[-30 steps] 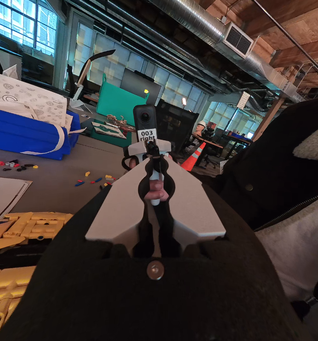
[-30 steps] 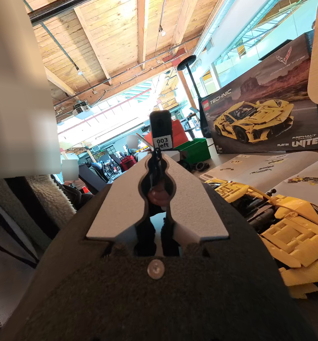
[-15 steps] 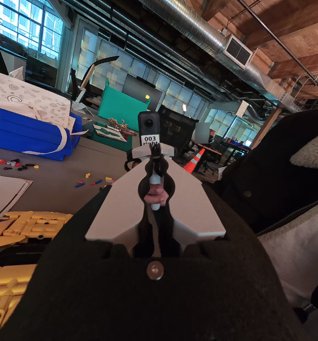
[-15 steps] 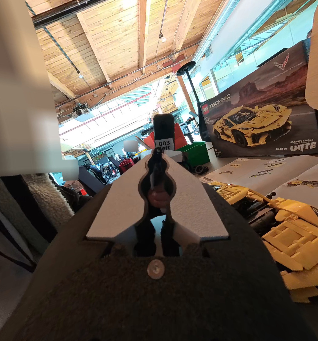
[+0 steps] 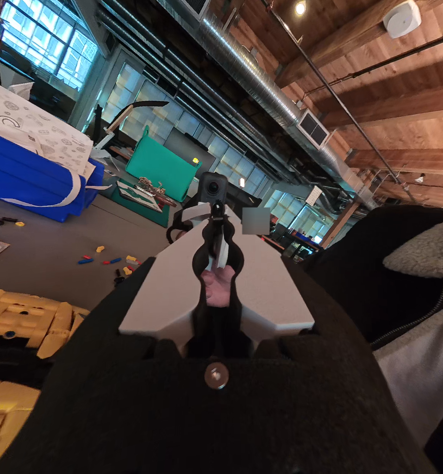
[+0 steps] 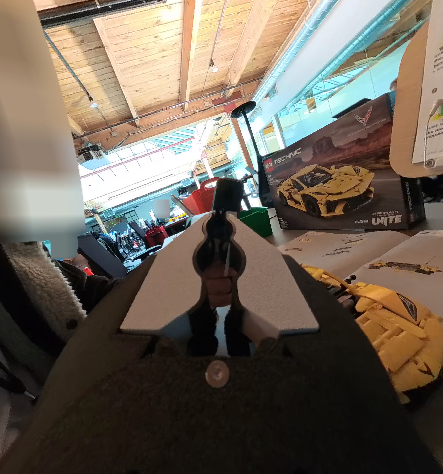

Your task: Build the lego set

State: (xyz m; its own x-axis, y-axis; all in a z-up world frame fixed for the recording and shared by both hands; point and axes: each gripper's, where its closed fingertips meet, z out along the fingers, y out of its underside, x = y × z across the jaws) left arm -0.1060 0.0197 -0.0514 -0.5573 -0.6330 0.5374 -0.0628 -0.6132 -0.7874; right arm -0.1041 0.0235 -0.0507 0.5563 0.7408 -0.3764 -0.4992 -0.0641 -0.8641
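Note:
My two grippers face each other tip to tip above the table. In the left wrist view my left gripper [image 5: 217,214] is shut on a small black lego piece [image 5: 217,205] that sticks out past its tips. The right gripper's white fingers [image 5: 196,214] and camera sit right behind it, tilted. In the right wrist view my right gripper [image 6: 221,214] is shut on a small black piece [image 6: 220,212], with the left gripper's camera just beyond. The yellow lego car [image 6: 395,323] lies on the table to the right, and also shows low on the left in the left wrist view [image 5: 22,320].
Loose small lego pieces [image 5: 107,260] lie on the grey table [image 5: 48,246] before a blue bin [image 5: 30,179]. The set's box [image 6: 338,184], an open instruction booklet [image 6: 343,246] and a green bin [image 6: 256,220] stand beyond the car. A person's dark jacket [image 5: 369,269] is close. My two grippers' fingertips are within a few centimetres of each other. Both grippers' tips are roughly 20 cm from the yellow lego car [image 6: 395,323].
Both grippers stay tip to tip on the small black piece. They have twisted against each other, so the right gripper now looks tilted in the left view, and both views have swung a little.

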